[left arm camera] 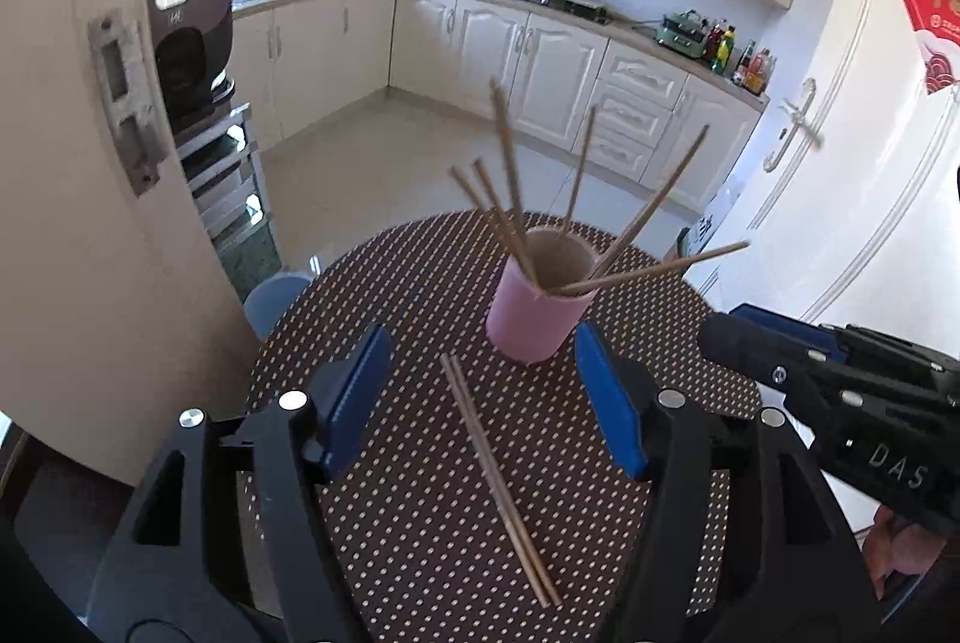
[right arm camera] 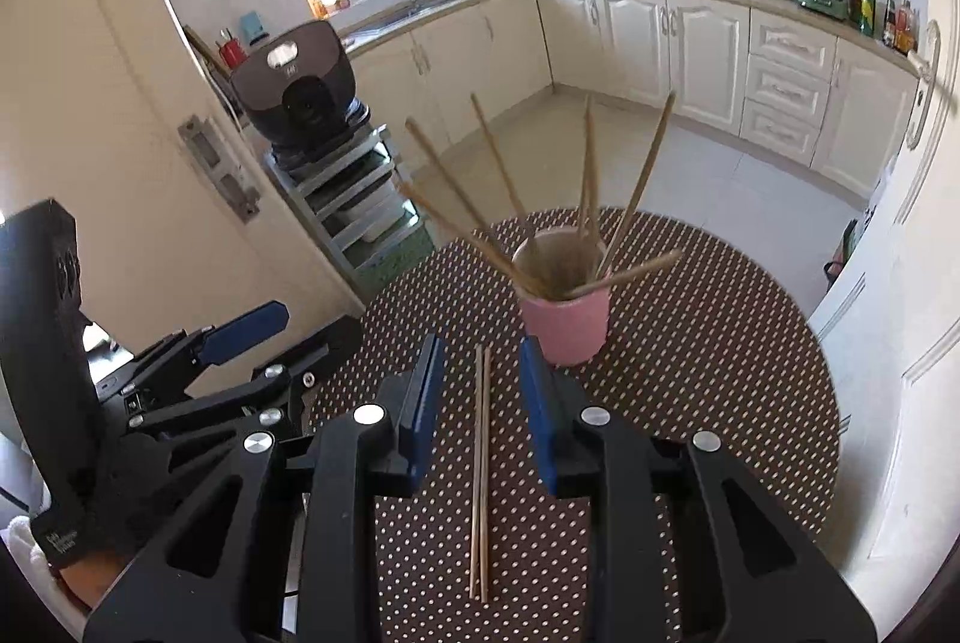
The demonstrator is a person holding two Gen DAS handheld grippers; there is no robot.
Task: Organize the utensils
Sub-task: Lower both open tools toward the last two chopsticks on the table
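A pair of thin wooden chopsticks (right arm camera: 480,469) is seen lying flat and side by side on the round desk covered with a brown dotted cloth (right arm camera: 720,343), toward its near edge, with the far tips just short of a pink cylindrical cup (right arm camera: 567,328). The cup stands nearer the middle of the desk and already holds several more chopsticks (right arm camera: 591,175), fanned against its rim. The step in hand is judged to be the pickup of this last loose pair.

The right gripper (right arm camera: 480,403) is held above the pair with its blue fingers (right arm camera: 423,403) parted on either side of the sticks, not touching them. The left gripper (left arm camera: 480,403) hovers with fingers spread wider and empty (the pair runs diagonally between them).

For the next move, a descent and a closing across both sticks would be called for, then a lift, a tilt upright, and a release into the cup.
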